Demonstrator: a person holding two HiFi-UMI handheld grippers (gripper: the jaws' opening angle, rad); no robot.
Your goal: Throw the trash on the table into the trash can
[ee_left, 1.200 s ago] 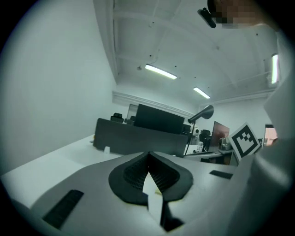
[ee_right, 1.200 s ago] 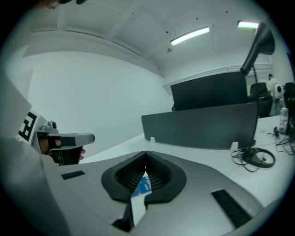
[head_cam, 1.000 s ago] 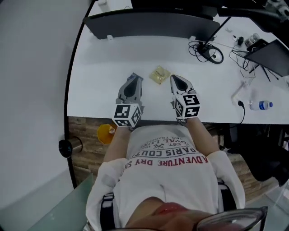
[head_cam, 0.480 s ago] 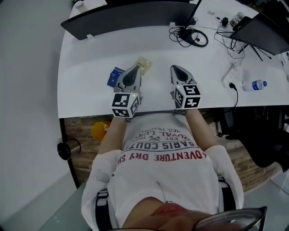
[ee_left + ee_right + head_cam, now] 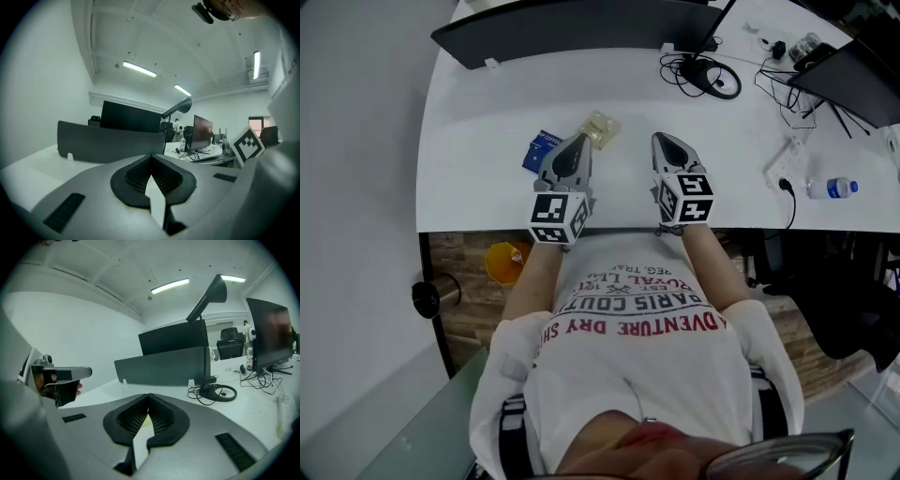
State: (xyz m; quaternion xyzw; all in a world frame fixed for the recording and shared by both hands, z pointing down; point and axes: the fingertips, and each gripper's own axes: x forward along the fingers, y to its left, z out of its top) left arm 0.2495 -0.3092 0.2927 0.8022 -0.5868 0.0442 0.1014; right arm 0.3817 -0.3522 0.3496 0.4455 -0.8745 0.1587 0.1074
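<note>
Two pieces of trash lie on the white table [image 5: 487, 103]: a crumpled yellowish wrapper [image 5: 600, 126] and a blue packet [image 5: 541, 151]. My left gripper [image 5: 578, 140] is shut and empty, its tip just short of the wrapper, with the packet close at its left. My right gripper [image 5: 662, 140] is also shut and empty, over bare table to the right of the wrapper. In the left gripper view the jaws of the left gripper [image 5: 151, 156] meet at the tip; those of the right gripper [image 5: 148, 394] do too. An orange trash can [image 5: 501, 263] stands on the floor below the table's front left edge.
A dark monitor back [image 5: 572, 28] runs along the far edge. A coiled cable [image 5: 710, 77] lies at the right rear, with a power strip [image 5: 783, 165], a water bottle [image 5: 832, 188] and a dark laptop [image 5: 848, 80] further right. The person's torso is against the table's front edge.
Both grippers have shifted right across the table. The blue packet, hidden under the left gripper before, now shows beside it. The wrapper, once between the grippers, now lies at the left gripper's tip.
</note>
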